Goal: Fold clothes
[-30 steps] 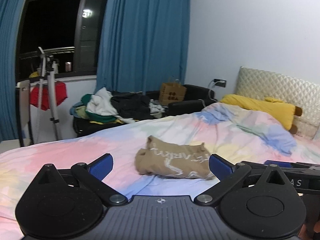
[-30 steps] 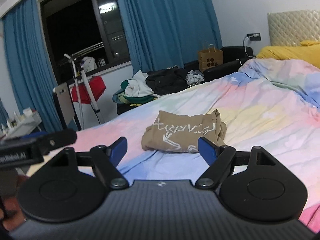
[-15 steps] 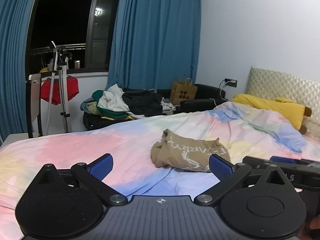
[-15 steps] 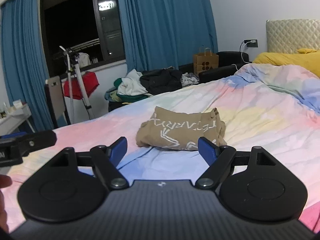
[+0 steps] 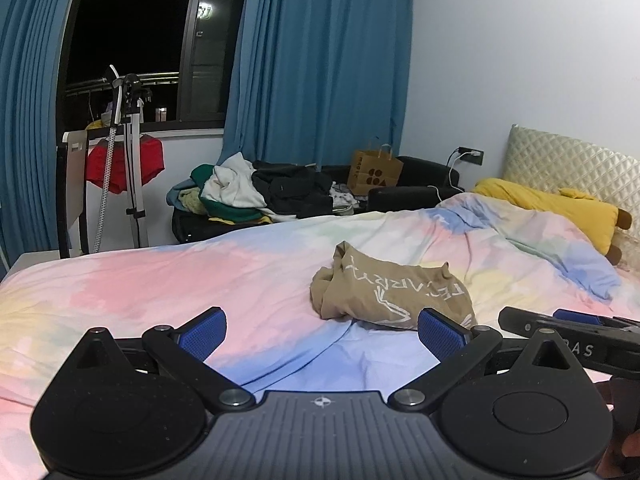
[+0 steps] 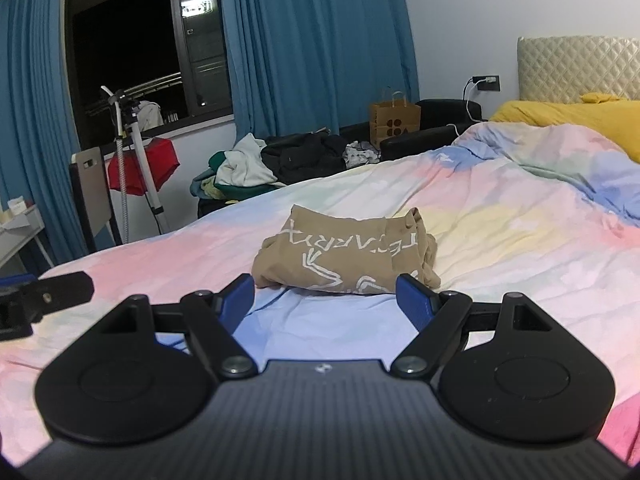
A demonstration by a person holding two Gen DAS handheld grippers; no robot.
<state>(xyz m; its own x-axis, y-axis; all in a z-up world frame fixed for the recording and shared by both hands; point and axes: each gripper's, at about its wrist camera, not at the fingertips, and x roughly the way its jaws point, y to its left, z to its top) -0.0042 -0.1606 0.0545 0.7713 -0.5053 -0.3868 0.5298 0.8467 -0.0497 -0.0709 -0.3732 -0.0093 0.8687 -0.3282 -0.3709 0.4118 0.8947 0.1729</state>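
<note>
While only the right wrist view shows a side desk (image 6: 18, 226), both empty claws, left claw (image 5: 322, 330) and right claw (image 6: 324, 294), gape before the tan shirt (image 6: 344, 258) lying crosswise on the bed (image 6: 500, 208).

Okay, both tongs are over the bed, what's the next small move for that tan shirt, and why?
Probably ease both forward to its near edge. The crumpled tan shirt with white lettering lies bunched on the pastel bedspread, untouched; left tongs and right tongs stand open and empty, short of it.

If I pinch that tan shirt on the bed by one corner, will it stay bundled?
Probably not: the tan shirt looks soft and loosely bunched, so it should unfurl and droop. It likely slides easily on the smooth bedspread when pushed.
</note>
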